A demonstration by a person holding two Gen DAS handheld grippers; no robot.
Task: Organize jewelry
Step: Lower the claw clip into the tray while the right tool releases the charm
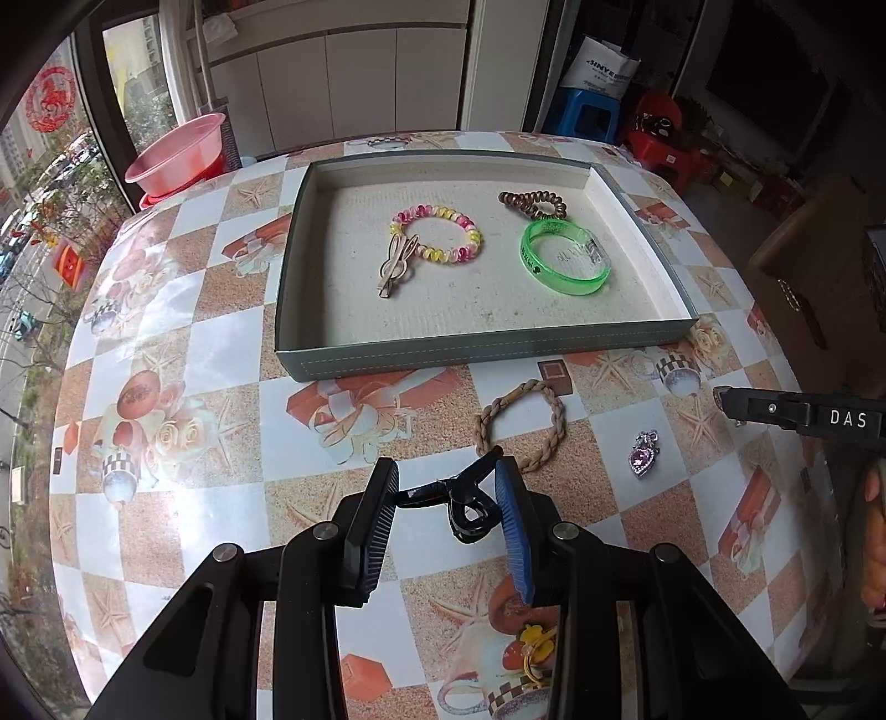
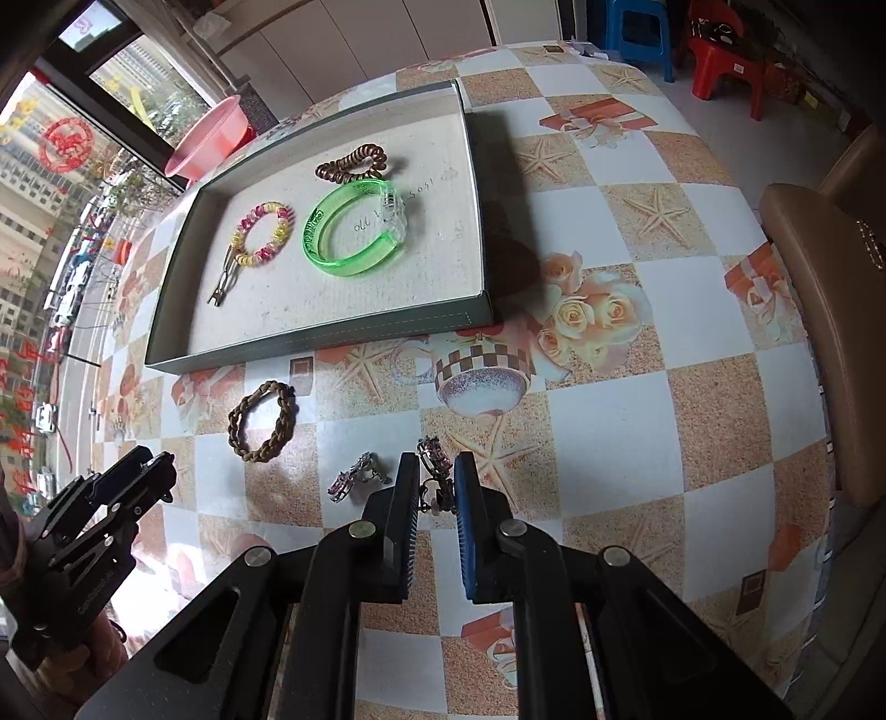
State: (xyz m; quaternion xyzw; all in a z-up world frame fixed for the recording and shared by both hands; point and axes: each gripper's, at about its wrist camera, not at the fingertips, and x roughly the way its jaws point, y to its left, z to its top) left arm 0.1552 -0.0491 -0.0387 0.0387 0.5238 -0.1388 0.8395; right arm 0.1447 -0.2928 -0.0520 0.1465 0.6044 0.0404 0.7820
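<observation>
My left gripper (image 1: 447,477) is shut on a black claw hair clip (image 1: 462,498), held just above the table. My right gripper (image 2: 437,465) is shut on a silver earring with a pink stone (image 2: 433,455), also lifted off the cloth. Its twin, a pink heart earring (image 2: 351,479), lies on the table to the left of my right fingers. A braided brown bracelet (image 1: 520,426) rests in front of the grey tray (image 1: 482,351). In the tray lie a coloured spiral hair tie (image 1: 440,235), a wooden clip (image 1: 396,271), a brown spiral tie (image 1: 531,204) and a green bangle (image 1: 565,260).
The table wears a checked cloth printed with starfish and roses. A pink basin (image 1: 177,147) stands beyond its far left corner. A brown padded chair (image 2: 825,310) is at the right edge. Red and blue plastic stools (image 2: 720,39) stand on the floor behind.
</observation>
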